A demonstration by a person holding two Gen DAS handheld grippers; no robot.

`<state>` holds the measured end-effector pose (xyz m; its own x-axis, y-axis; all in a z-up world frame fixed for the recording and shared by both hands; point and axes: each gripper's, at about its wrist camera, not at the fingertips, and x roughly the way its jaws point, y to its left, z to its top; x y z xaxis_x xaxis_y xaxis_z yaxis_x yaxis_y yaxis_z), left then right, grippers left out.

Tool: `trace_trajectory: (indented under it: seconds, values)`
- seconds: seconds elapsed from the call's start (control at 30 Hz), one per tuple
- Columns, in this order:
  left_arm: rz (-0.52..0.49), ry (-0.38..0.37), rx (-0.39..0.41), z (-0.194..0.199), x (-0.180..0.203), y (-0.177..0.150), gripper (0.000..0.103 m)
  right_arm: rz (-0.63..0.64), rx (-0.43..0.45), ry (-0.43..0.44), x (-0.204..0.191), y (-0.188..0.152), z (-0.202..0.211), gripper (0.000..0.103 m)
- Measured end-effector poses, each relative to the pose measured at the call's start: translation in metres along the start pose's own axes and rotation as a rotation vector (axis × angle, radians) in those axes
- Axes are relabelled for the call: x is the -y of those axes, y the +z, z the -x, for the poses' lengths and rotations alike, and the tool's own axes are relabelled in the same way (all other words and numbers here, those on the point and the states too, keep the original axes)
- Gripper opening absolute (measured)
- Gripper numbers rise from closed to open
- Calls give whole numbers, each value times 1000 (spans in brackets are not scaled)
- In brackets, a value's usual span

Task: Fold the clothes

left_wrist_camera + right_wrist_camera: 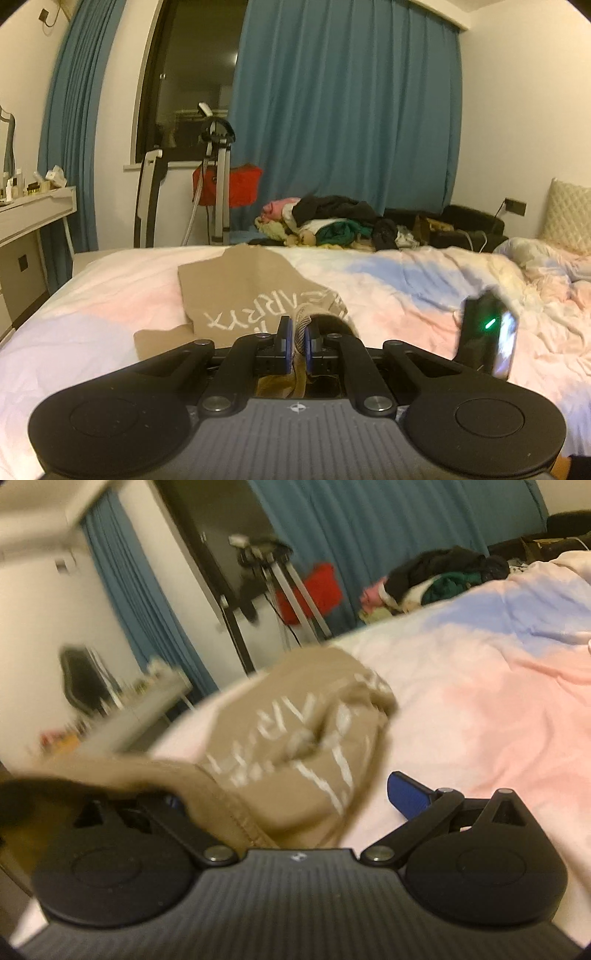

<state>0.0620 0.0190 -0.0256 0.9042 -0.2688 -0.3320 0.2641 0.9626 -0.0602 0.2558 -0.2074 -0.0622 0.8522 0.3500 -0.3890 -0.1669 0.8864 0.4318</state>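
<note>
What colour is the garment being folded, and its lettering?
The garment is tan with white lettering, clearest in the left wrist view.

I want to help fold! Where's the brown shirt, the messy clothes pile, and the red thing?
brown shirt (236, 288): left wrist view, flat upper part on the bed.
clothes pile (332, 221): left wrist view, middle of the heap.
red thing (243, 186): left wrist view, its right half.

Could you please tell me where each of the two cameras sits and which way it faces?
Left wrist: on the left gripper, low over the bed, facing the blue curtains; jaws shut on the tan shirt.
Right wrist: on the right gripper, tilted and blurred, facing the same wall; jaws open, shirt draped over the left finger.
Shared: shirt, bed, curtains, clothes pile, tripod.
</note>
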Motion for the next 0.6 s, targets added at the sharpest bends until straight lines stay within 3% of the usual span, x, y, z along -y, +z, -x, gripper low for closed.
trace_trajectory:
  seconds: [0.17, 0.3, 0.43, 0.6]
  values:
    - [54, -3, 43, 3, -6, 8, 7, 29, -57, -62, -1, -4, 2, 103]
    - [93, -4, 56, 7, -14, 12, 7, 127, 59, -191, -4, 7, 21, 103]
    - [111, -26, 66, 12, -18, 15, 7, 140, 184, -266, -4, 26, 52, 103]
    - [100, -110, 54, 20, -13, 13, 7, 178, 360, -364, -19, 46, 108, 103]
